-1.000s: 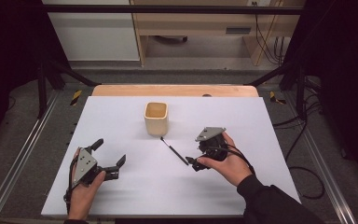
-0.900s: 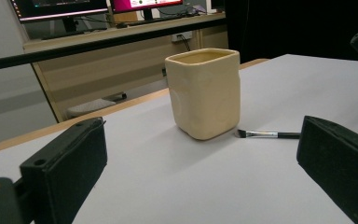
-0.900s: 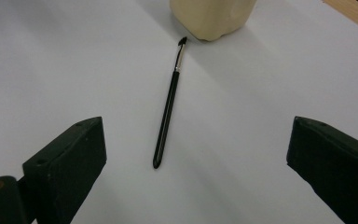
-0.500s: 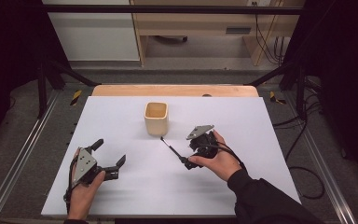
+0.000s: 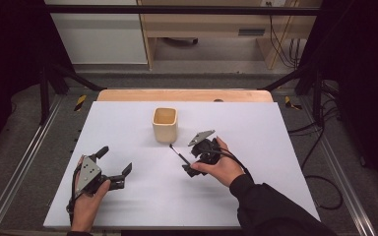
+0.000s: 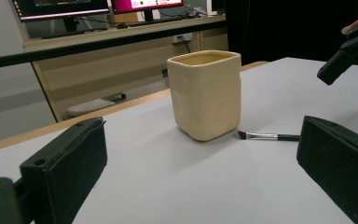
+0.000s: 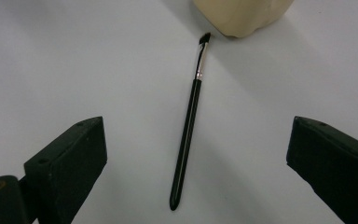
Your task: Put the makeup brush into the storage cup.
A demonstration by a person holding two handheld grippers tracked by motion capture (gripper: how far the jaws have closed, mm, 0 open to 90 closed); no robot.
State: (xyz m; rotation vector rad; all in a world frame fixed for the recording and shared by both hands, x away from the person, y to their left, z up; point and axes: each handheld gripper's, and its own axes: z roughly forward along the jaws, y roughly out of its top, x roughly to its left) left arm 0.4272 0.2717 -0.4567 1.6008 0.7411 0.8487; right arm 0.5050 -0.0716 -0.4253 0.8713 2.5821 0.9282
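A cream square cup [image 5: 165, 124] stands upright mid-table, also close up in the left gripper view [image 6: 205, 95]. A thin black brush [image 5: 178, 153] with a silver ferrule lies flat just right of and in front of the cup, its bristles nearly touching the cup's base [image 7: 242, 16]. My right gripper [image 5: 189, 160] hovers open over the brush handle [image 7: 189, 121], one jaw on each side of it and neither touching it. At the front left, my left gripper [image 5: 114, 160] stands open and empty, pointing at the cup, with the brush [image 6: 265, 136] beyond its right jaw.
The white tabletop [image 5: 275, 147] has a wooden strip [image 5: 184, 95] along its far edge. Metal frame rails [image 5: 24, 167] run down both sides. Cables lie on the floor at the right [image 5: 320, 142]. A wooden bench stands behind the table [image 5: 211, 29].
My right gripper has moved left and slightly forward until its open jaws straddle the brush handle. The left gripper, cup and brush have stayed put.
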